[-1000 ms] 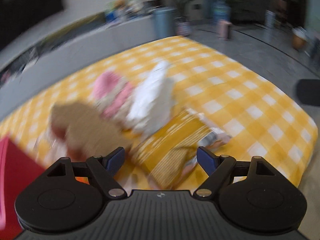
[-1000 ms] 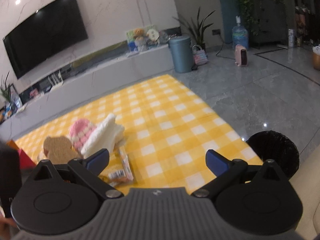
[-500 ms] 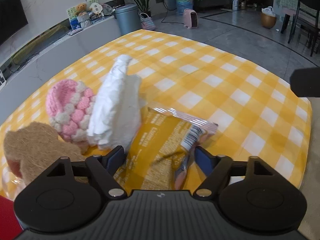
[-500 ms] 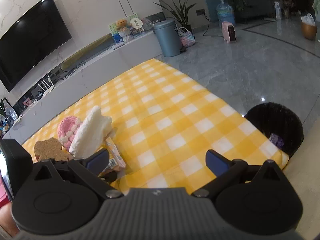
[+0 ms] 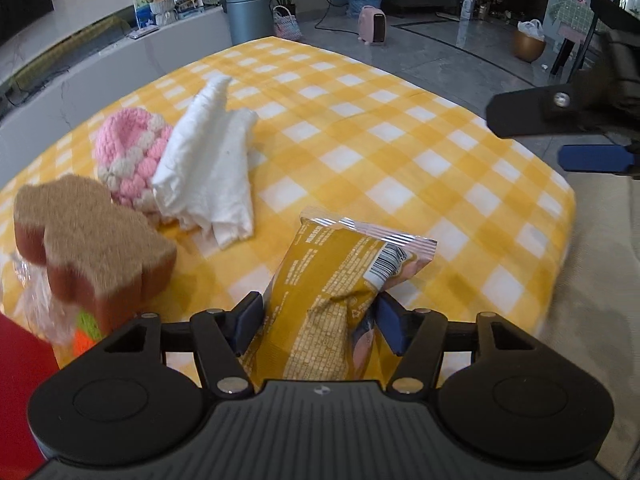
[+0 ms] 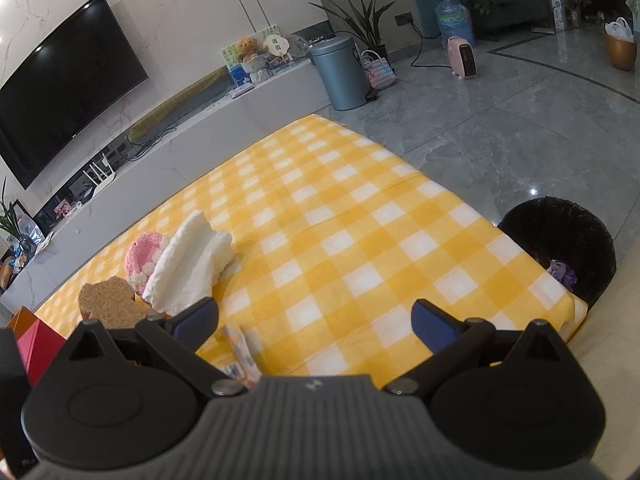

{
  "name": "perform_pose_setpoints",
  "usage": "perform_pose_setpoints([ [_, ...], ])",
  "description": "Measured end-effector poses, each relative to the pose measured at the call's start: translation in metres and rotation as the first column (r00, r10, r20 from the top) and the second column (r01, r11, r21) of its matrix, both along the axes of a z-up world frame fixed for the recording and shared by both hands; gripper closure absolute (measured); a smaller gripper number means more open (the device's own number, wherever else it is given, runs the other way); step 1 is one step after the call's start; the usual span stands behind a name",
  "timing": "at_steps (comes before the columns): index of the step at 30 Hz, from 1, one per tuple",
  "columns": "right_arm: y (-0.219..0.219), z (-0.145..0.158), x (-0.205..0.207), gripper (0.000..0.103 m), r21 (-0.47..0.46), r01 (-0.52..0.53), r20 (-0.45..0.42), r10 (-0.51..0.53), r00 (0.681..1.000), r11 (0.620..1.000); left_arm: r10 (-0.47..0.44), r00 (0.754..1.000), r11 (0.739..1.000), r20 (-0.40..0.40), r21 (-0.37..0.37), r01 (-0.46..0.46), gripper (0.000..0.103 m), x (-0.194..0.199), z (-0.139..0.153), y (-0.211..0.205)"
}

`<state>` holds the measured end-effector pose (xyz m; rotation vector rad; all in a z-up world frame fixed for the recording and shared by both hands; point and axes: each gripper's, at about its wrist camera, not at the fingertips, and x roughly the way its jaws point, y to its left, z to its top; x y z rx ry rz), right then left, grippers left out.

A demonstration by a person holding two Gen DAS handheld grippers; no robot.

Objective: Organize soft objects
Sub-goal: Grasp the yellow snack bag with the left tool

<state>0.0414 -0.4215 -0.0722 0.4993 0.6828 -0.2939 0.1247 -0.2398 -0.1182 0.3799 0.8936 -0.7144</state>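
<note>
My left gripper (image 5: 318, 322) is shut on a yellow snack packet (image 5: 340, 280) and holds it tilted up over the yellow checked blanket (image 5: 400, 140). A white folded cloth (image 5: 212, 164), a pink knitted hat (image 5: 128, 148) and a brown bear-shaped sponge (image 5: 88, 232) lie to its left. My right gripper (image 6: 314, 324) is open and empty above the blanket's near edge; it also shows in the left wrist view (image 5: 592, 158) at the right. The right wrist view shows the cloth (image 6: 188, 264), hat (image 6: 142, 254), sponge (image 6: 110, 302) and packet edge (image 6: 240, 356).
A red box (image 5: 20, 380) stands at the lower left, also seen from the right wrist (image 6: 38, 344). A black bin (image 6: 564, 252) stands on the floor right of the blanket. A low TV console (image 6: 160, 148) runs behind, with a grey-blue bin (image 6: 340, 74).
My left gripper has closed its fingers on the snack packet and lifted its end off the blanket. The right gripper has tipped downward and stays open.
</note>
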Motion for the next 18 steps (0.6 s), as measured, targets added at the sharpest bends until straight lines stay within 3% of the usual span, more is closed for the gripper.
perform_pose_setpoints([
  [4, -0.001, -0.001, 0.000, 0.002, 0.010, -0.002, -0.001, 0.002, 1.000, 1.000, -0.054, 0.998, 0.998, 0.042, 0.039, 0.052, 0.010, 0.000, -0.008, -0.006],
  [8, 0.000, 0.000, 0.001, 0.002, 0.014, -0.008, 0.003, 0.008, 1.000, 1.000, -0.060, 0.998, 0.998, 0.032, 0.038, 0.058, 0.005, 0.005, -0.016, -0.013],
  [9, 0.000, -0.001, 0.001, 0.002, 0.021, -0.009, 0.002, 0.009, 1.000, 1.000, -0.061, 0.998, 0.998, 0.027, 0.028, 0.061, 0.006, 0.005, -0.016, -0.013],
  [12, -0.002, -0.002, 0.001, 0.002, 0.082, -0.020, 0.018, 0.018, 1.000, 0.996, -0.063, 0.998, 0.998, 0.005, -0.008, 0.063, 0.025, 0.007, -0.014, -0.010],
  [14, -0.004, -0.002, 0.000, 0.003, 0.102, -0.021, 0.024, 0.019, 1.000, 0.995, -0.047, 0.999, 0.999, -0.003, -0.023, 0.047, 0.031, 0.007, -0.012, -0.006],
  [18, -0.003, 0.000, 0.000, 0.003, 0.104, -0.034, 0.025, 0.032, 0.999, 0.994, 0.075, 0.997, 0.997, -0.007, -0.031, -0.075, 0.038, 0.009, -0.003, 0.003],
])
